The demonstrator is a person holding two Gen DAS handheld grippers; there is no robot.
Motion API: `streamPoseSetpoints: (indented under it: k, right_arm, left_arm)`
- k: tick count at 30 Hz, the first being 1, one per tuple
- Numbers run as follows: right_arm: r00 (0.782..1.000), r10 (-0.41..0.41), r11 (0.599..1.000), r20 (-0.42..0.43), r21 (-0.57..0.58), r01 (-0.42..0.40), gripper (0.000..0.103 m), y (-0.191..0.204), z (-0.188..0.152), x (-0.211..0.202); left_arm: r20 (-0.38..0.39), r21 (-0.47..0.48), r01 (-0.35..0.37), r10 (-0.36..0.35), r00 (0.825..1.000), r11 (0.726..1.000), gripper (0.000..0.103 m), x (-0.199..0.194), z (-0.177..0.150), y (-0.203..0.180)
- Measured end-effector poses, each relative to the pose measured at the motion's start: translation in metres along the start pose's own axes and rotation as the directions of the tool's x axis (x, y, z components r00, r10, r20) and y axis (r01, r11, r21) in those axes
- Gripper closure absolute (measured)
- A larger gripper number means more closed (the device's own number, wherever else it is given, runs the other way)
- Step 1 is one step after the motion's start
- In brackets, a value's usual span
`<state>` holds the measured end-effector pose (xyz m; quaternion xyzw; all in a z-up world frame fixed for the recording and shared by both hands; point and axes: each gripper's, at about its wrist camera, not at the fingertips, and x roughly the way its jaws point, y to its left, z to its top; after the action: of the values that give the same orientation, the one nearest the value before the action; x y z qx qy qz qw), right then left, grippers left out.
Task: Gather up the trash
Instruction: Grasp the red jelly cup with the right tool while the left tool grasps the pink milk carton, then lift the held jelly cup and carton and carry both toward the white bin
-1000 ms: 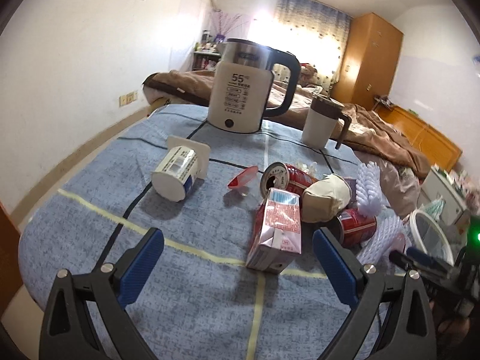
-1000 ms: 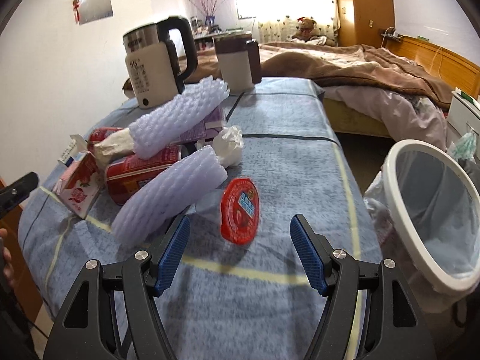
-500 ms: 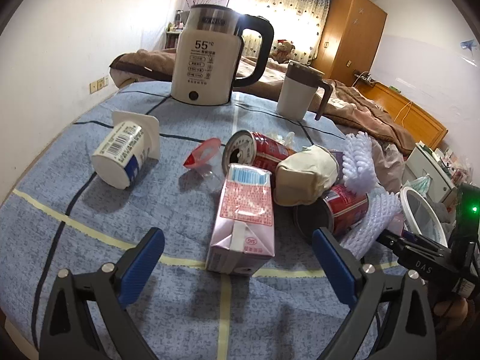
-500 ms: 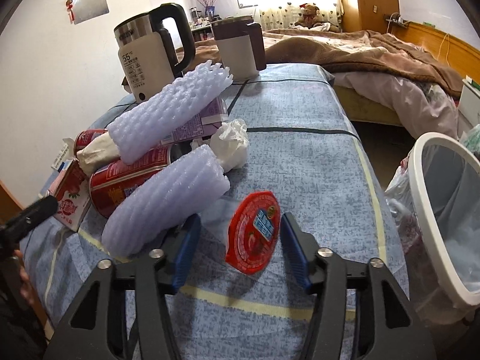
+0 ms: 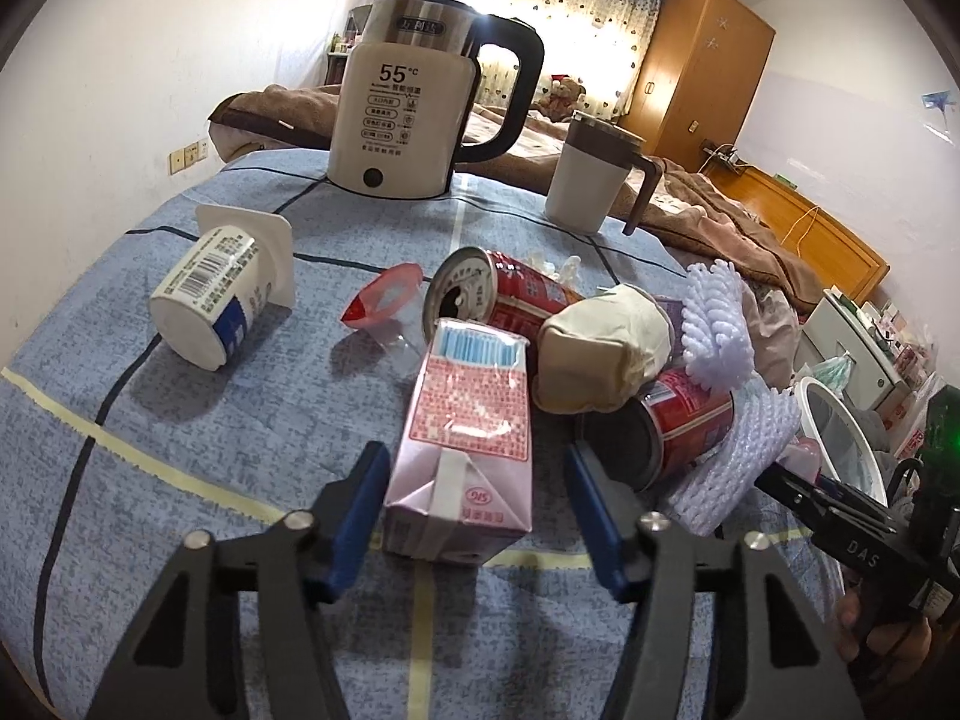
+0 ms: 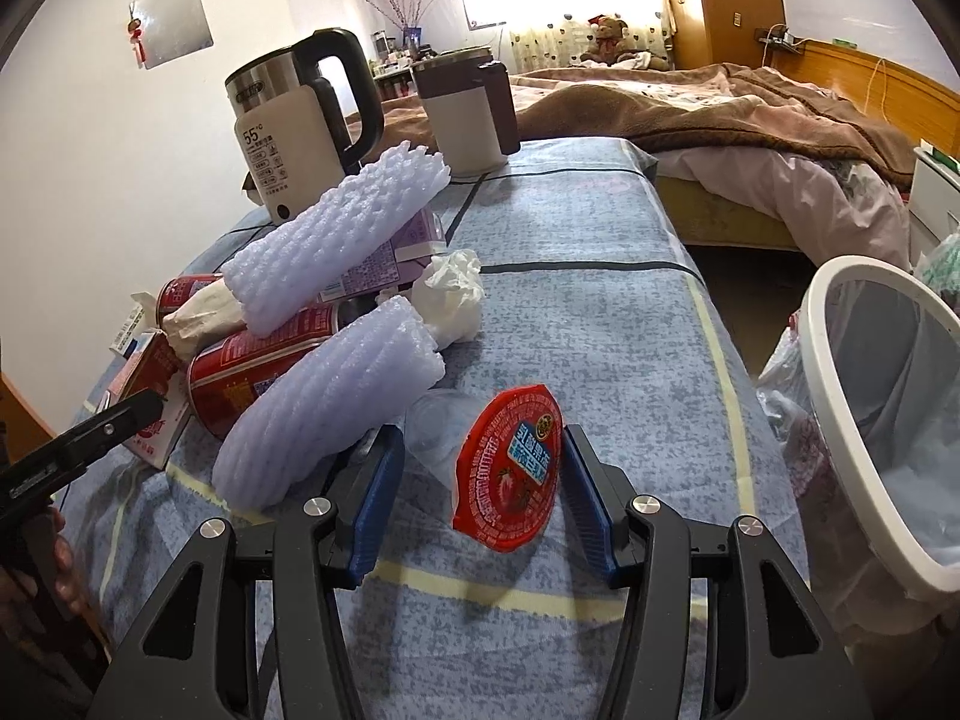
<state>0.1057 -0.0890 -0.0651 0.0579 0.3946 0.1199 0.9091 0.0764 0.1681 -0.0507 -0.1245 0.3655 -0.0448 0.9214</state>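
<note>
Two grippers work over the blue tablecloth (image 5: 180, 420). Left gripper (image 5: 474, 504): jaws have just been closing around the pink milk carton (image 5: 465, 450), left pad touching, right pad apart from it. Right gripper (image 6: 477, 495): jaws have just been closing and now clamp the clear jelly cup (image 6: 501, 471) with its red lid, near the white bin (image 6: 864, 420).

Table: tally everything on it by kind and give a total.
Kettle: 1
Mug: 1
Yogurt cup: 1
Jelly cups: 2
Cans: 2
Cartons: 2
Foam nets: 2
Tissue: 1
Beige wrapper: 1
Total: 13
</note>
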Motion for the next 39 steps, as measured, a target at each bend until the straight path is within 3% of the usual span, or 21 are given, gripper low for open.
streamPoseSetpoints:
  k: [5, 8, 25, 36, 39]
  right_arm:
    - [1.0, -0.005, 1.0, 0.009, 0.011, 0.005, 0.049, -0.003, -0.001, -0.004]
    - [1.0, -0.005, 1.0, 0.019, 0.019, 0.005, 0.049, -0.006, -0.001, -0.008]
    - [0.998, 0.004, 0.999, 0.064, 0.046, -0.007, 0.049, -0.018, -0.008, -0.036]
    - [0.995, 0.016, 0.998, 0.101, 0.059, -0.022, 0.049, -0.024, -0.007, -0.057]
    - [0.994, 0.015, 0.998, 0.111, 0.066, -0.023, 0.049, -0.027, -0.007, -0.061]
  left_arm:
    - [-0.001, 0.003, -0.009, 0.009, 1.0, 1.0, 0.06, 0.001, 0.0, -0.001]
    - [0.012, 0.006, -0.015, 0.015, 1.0, 1.0, 0.063, -0.001, -0.001, -0.002]
    - [0.095, 0.012, -0.028, 0.027, 0.995, 1.0, 0.064, -0.035, -0.007, -0.012]
    - [0.145, 0.043, 0.016, -0.022, 0.989, 0.999, 0.064, -0.051, -0.007, -0.033]
    - [0.118, 0.062, 0.01, -0.018, 0.993, 0.998, 0.064, -0.045, -0.008, -0.039]
